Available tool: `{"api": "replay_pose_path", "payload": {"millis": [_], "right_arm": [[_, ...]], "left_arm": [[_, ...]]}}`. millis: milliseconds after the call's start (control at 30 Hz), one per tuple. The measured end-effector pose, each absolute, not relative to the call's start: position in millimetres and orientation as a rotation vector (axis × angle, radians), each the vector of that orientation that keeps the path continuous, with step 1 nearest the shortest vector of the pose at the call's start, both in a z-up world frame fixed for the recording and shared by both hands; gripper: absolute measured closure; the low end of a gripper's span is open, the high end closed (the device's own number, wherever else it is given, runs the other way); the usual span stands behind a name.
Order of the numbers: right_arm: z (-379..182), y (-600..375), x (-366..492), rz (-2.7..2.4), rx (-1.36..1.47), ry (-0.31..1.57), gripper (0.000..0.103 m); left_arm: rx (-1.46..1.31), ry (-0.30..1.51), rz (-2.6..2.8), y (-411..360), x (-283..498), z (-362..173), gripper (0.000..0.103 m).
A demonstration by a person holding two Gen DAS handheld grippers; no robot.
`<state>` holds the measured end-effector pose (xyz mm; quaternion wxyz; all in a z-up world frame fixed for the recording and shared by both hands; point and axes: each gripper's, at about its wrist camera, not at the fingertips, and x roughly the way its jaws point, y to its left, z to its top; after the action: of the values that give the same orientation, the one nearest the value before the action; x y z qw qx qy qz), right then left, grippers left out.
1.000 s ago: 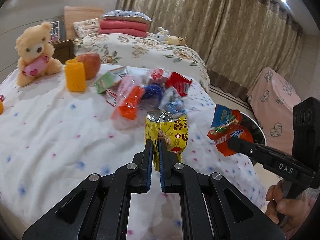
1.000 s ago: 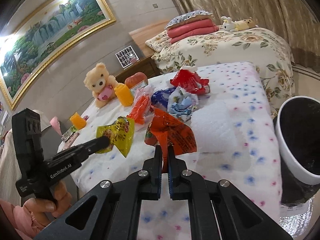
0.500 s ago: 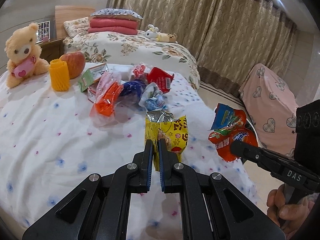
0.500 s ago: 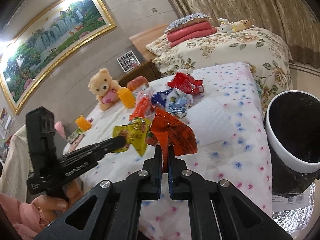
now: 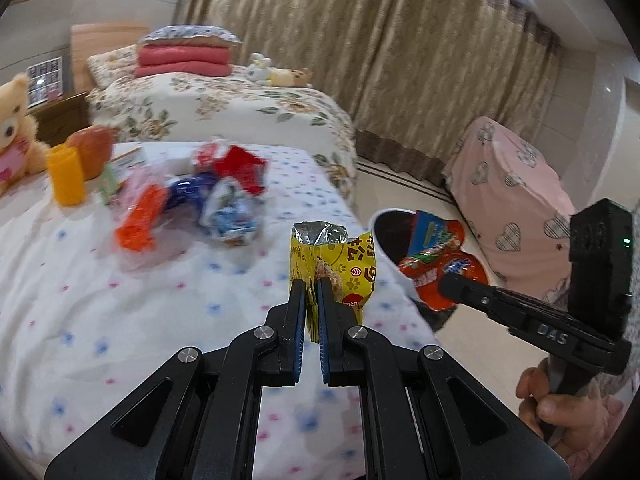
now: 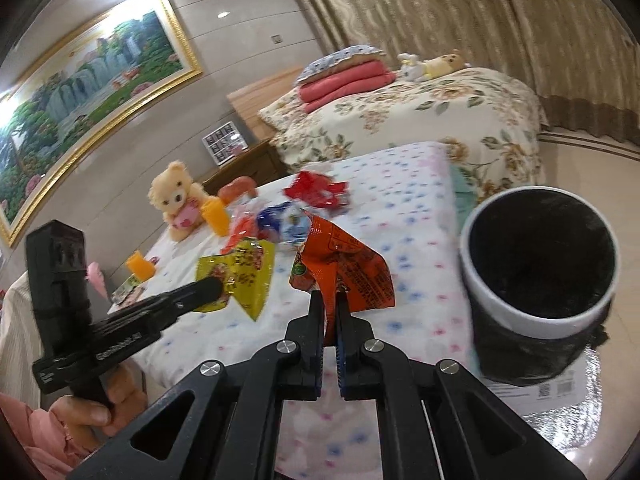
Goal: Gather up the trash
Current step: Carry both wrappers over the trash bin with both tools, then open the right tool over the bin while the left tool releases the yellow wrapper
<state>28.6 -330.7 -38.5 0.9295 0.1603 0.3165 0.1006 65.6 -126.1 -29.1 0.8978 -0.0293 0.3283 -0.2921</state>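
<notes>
Pinching yellow wrapper (image 5: 336, 264) in left tool (image 5: 311, 285), orange wrapper (image 6: 344, 268) in right tool (image 6: 329, 300), beside bin rim (image 6: 520, 316).

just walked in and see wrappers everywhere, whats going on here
A person is clearing snack wrappers off a bed with a handheld gripper in each hand. The left gripper is shut on a yellow wrapper; the right gripper is shut on an orange wrapper, near the bin beside the bed. More wrappers lie on the sheet.

A teddy bear (image 6: 175, 199) sits left of centre; folded red blankets (image 6: 345, 85) and a painting (image 6: 80, 92) fill the upper frame.
</notes>
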Motion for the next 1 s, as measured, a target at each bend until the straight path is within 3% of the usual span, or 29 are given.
{"api": "replay_pose_path", "payload": {"millis": [1000], "right_arm": [[-70, -467, 67, -0.070, 0.402, 0.758, 0.098]], "left_arm": [[0.081, 0.797, -0.736, -300, 128, -51, 0.097]]}}
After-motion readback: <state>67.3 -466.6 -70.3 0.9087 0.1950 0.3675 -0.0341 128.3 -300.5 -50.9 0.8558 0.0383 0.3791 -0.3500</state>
